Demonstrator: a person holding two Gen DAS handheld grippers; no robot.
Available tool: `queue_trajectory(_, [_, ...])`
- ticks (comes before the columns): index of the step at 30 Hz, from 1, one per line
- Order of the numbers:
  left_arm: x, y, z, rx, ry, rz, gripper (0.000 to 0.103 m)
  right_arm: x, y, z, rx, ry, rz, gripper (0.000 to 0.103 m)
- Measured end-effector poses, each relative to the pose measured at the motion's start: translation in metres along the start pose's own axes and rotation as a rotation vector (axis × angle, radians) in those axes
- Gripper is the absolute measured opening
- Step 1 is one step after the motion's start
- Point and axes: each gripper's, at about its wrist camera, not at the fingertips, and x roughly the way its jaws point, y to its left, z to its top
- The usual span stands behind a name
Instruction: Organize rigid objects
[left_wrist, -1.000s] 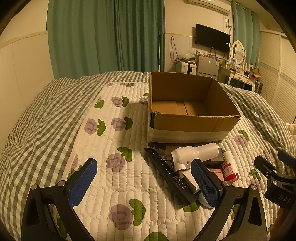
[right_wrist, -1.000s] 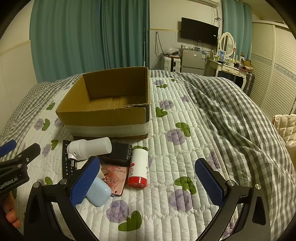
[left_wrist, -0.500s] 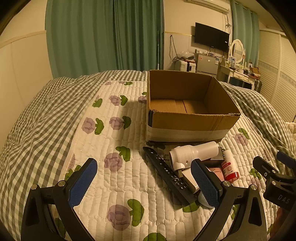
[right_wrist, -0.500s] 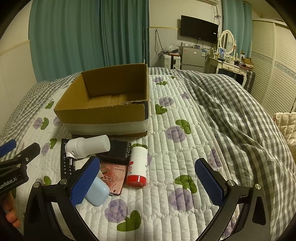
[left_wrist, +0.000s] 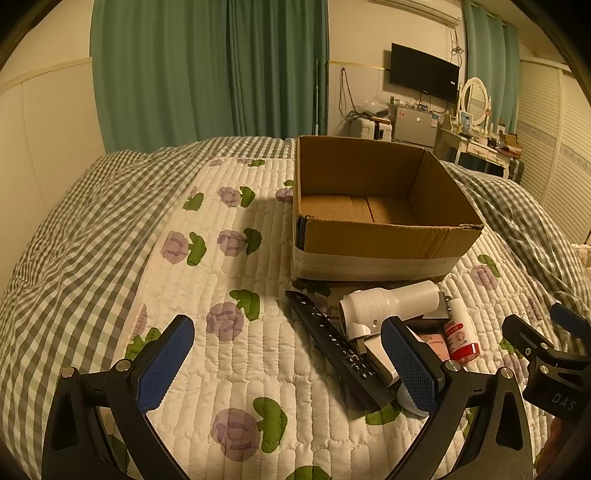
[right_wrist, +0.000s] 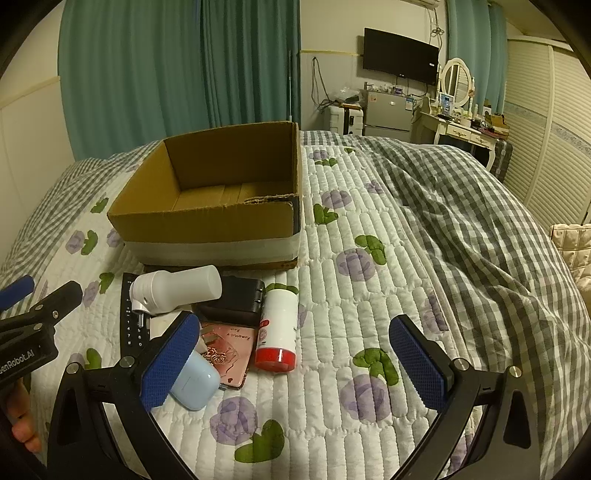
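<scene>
An open, empty cardboard box (left_wrist: 380, 243) (right_wrist: 207, 221) stands on the quilted bed. In front of it lies a pile: a white hair-dryer-shaped device (left_wrist: 388, 301) (right_wrist: 173, 290), a black remote (left_wrist: 332, 339) (right_wrist: 131, 317), a white bottle with a red cap (left_wrist: 460, 334) (right_wrist: 279, 328), a black case (right_wrist: 236, 301), a pink phone (right_wrist: 231, 347) and a light blue earbud case (right_wrist: 192, 380). My left gripper (left_wrist: 284, 363) is open and empty, left of the pile. My right gripper (right_wrist: 295, 363) is open and empty, just in front of the bottle.
The bed has a white floral quilt (left_wrist: 221, 295) and a grey checked duvet (right_wrist: 480, 240) bunched on the right. Green curtains, a wall television, a small fridge and a dressing table stand at the far side of the room.
Both grippers have edged slightly forward toward the pile and box. Both stay open; no object has moved.
</scene>
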Motion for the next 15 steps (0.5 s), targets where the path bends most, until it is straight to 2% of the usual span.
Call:
queue_trajectory(5, [0.004,0.000,0.000,0.008,0.001,0.004,0.103,0.003,0.000,-0.002,-0.005,0.008,0.000,0.103])
queue_trajectory(15, [0.037,-0.002,-0.012,-0.005,0.118,-0.017,0.102,0.028,-0.008,-0.011,-0.009,0.071,-0.024,0.103])
